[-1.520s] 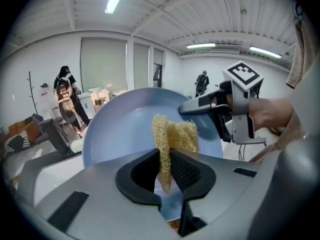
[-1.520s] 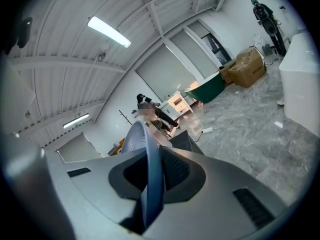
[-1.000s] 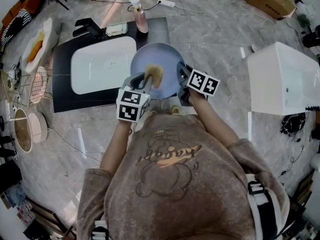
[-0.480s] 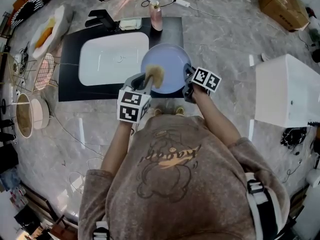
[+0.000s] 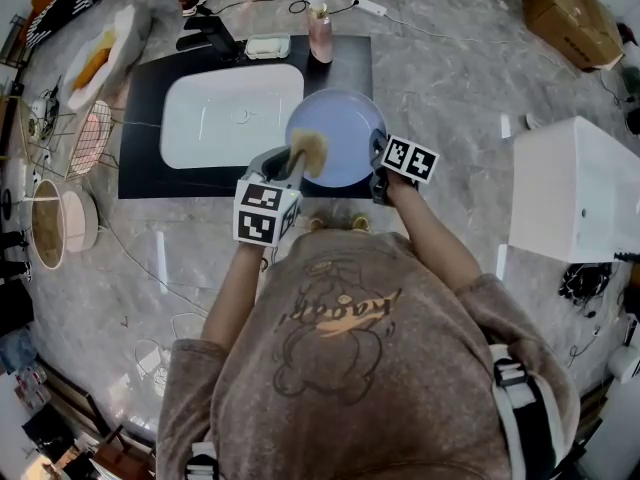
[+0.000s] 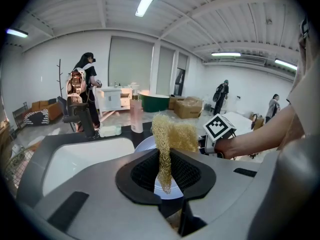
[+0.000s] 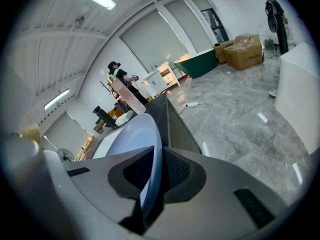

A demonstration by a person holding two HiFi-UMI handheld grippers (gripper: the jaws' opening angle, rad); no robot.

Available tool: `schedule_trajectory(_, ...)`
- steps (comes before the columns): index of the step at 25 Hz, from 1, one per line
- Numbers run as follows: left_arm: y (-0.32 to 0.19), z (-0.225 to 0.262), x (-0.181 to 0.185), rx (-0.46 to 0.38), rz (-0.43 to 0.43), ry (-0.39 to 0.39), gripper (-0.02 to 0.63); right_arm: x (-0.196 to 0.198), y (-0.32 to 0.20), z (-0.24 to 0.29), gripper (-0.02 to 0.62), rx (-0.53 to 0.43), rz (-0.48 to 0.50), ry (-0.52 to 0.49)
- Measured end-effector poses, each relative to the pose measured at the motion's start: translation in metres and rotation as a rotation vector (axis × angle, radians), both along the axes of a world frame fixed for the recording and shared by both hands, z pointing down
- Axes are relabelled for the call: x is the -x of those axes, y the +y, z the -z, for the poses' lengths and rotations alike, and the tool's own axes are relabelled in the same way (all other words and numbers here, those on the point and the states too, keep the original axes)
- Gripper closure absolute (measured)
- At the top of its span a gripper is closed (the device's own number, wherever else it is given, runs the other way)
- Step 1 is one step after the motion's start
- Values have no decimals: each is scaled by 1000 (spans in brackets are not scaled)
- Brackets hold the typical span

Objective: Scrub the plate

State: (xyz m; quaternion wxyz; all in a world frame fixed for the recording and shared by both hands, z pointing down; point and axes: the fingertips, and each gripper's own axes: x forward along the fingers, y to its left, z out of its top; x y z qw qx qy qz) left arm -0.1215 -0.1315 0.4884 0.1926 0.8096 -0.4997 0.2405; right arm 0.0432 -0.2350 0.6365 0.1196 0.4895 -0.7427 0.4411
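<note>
The plate [image 5: 340, 133] is pale blue and is held in the air just to the right of the white sink [image 5: 200, 133], over the right part of the black counter [image 5: 135, 168] in which the sink sits. The right gripper [image 5: 378, 163] holds it at the edge farthest from the sink: in the right gripper view the rim stands between the two jaws, which are clamped on it, and the jaws have just opened a little with the rim between them. The left gripper [image 5: 297, 160] is at the plate's lower edge, on the side nearer the sink, and its jaws are closed on a yellow sponge [image 5: 311, 148]. The sponge stands up out of the jaws in front of the plate's face; I cannot tell if it touches the plate. Behind the sink are a black tap [image 5: 208, 36], a soap dish [image 5: 268, 46] and a pink bottle [image 5: 321, 36].
</note>
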Motion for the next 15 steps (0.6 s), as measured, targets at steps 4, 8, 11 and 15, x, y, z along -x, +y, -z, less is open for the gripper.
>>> schedule_trajectory(4, -2, -1, 1, 1, -1, 5, 541, -1, 0, -8, 537, 2, 43, 89)
schedule_trajectory(8, -4, -2, -1, 4, -5, 14, 542, -4, 2, -17, 515, 24, 65, 171)
schedule_trajectory(11, -7, -1, -2, 4, -6, 27, 541, -6, 3, -20, 478, 28, 70, 177)
schedule_trajectory(15, -10, 0, -3, 4, -9, 43, 541, -9, 0, -11, 451, -1, 74, 171)
